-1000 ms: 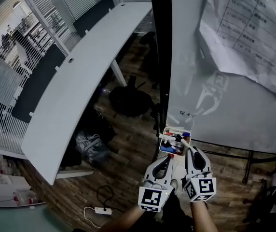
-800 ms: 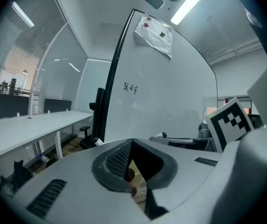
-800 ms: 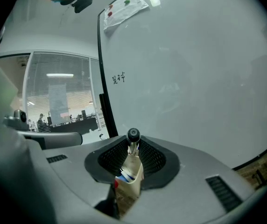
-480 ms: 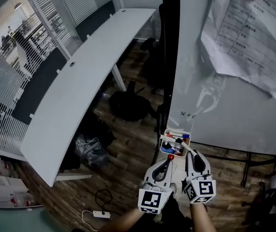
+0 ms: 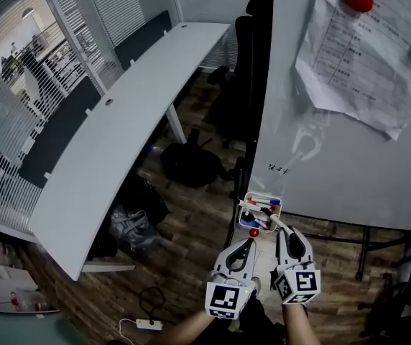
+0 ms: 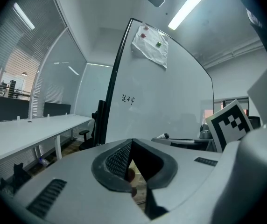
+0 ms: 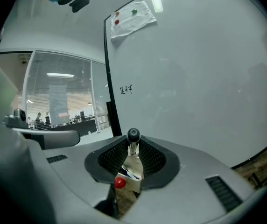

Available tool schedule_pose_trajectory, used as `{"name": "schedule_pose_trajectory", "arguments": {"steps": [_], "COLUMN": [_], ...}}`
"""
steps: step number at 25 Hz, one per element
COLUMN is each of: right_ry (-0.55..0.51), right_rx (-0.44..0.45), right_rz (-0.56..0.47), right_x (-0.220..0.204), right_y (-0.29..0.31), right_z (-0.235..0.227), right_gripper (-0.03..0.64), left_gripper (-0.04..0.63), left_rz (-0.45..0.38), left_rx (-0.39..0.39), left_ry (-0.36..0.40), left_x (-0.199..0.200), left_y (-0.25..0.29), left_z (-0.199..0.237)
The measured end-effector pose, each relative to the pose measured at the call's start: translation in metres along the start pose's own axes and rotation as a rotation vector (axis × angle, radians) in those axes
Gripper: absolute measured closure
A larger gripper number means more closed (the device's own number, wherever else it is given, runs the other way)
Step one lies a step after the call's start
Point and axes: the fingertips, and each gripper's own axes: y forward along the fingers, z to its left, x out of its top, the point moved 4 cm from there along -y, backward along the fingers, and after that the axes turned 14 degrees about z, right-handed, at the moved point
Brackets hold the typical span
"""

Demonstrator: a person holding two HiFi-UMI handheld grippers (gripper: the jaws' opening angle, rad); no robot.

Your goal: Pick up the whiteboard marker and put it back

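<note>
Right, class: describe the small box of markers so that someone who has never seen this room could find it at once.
Find the big whiteboard, then go down to its lower left corner, beside the black upright post. Just beneath the small handwriting hangs a little white box, open at the top. Unlike the paper sheet pinned high up, it holds markers, with red and blue showing.

Whiteboard marker, black cap fwd, clamped in right gripper.
</note>
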Motion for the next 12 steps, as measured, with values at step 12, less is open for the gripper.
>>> {"name": "schedule_pose_trajectory", "arguments": {"steps": [12], "right_ry": [0.004], "right_rx": [-0.044], "right_rz": [-0.023], "right_x": [0.004], "right_y": [-0.034], "right_z": [0.019], "right_gripper": [0.535], "left_gripper": [0.588], "left_rz": [-0.018], "left_rx": [-0.028], "left_ry": [0.033], "left_x": [0.004], "left_y": [-0.030], "left_z": [-0.004]}}
